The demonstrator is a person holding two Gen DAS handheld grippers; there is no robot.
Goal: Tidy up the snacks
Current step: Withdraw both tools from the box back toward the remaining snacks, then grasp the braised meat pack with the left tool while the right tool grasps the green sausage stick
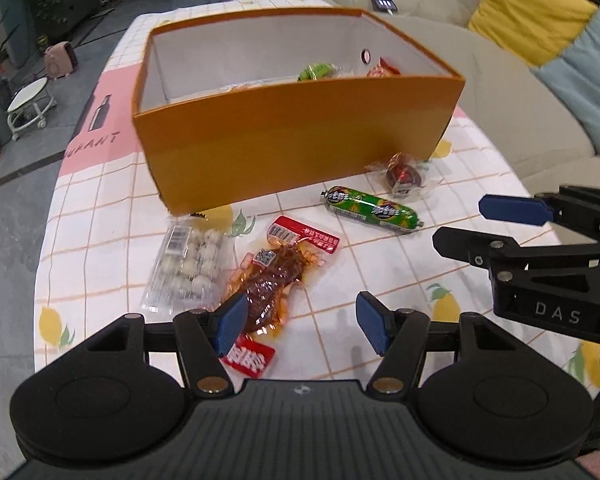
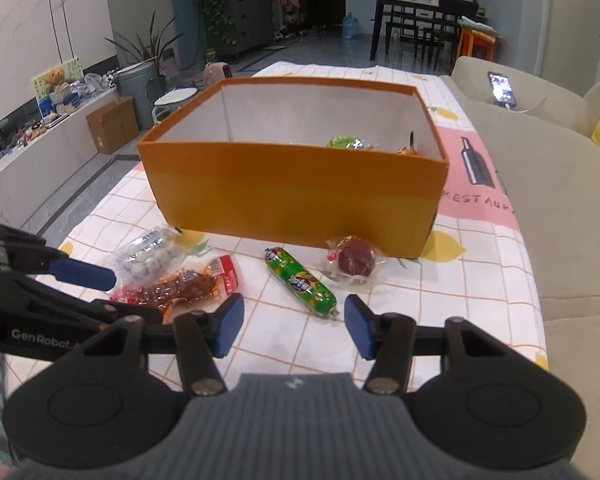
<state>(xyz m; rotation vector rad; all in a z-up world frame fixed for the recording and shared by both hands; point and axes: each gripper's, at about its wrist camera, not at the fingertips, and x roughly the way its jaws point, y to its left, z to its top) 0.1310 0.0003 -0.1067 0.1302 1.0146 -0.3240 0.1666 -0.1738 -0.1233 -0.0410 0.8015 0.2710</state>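
We see an orange box (image 1: 296, 160) sitting on the bench (image 1: 380, 272), which has a checked lemon-print cloth. Box is open-topped, white inside. A few snacks already in it at the far right: a green packet (image 1: 318, 72) and a red-orange one (image 1: 382, 69), plus something pale along the near inner wall, too hidden to identify.

Four snacks lie on the cloth in front of the box:
- clear pack of white balls (image 1: 188, 268), left, just off the box's near-left corner
- red-brown spicy strip pack (image 1: 274, 276), touching or nearly touching the white-ball pack on its right
- green sausage (image 1: 374, 210), angled, right of centre
- dark red sweet in clear wrap (image 1: 404, 176), close against the box's front wall, just beyond the sausage

Left claw (image 1: 302, 322): open, nothing between the pads. Its left pad overlaps the lower end of the spicy strip pack in the left wrist view; we can't tell if it touches.

Right claw (image 2: 294, 326): open, nothing gripped. The near end of the green sausage sits just ahead of the gap, closer to the right pad. No contact visible.

Both claws are low over the bench, side by side and pointing toward the box.

A beige sofa (image 2: 560, 208) runs along the bench's right side with a phone (image 2: 501, 88) lying on it.
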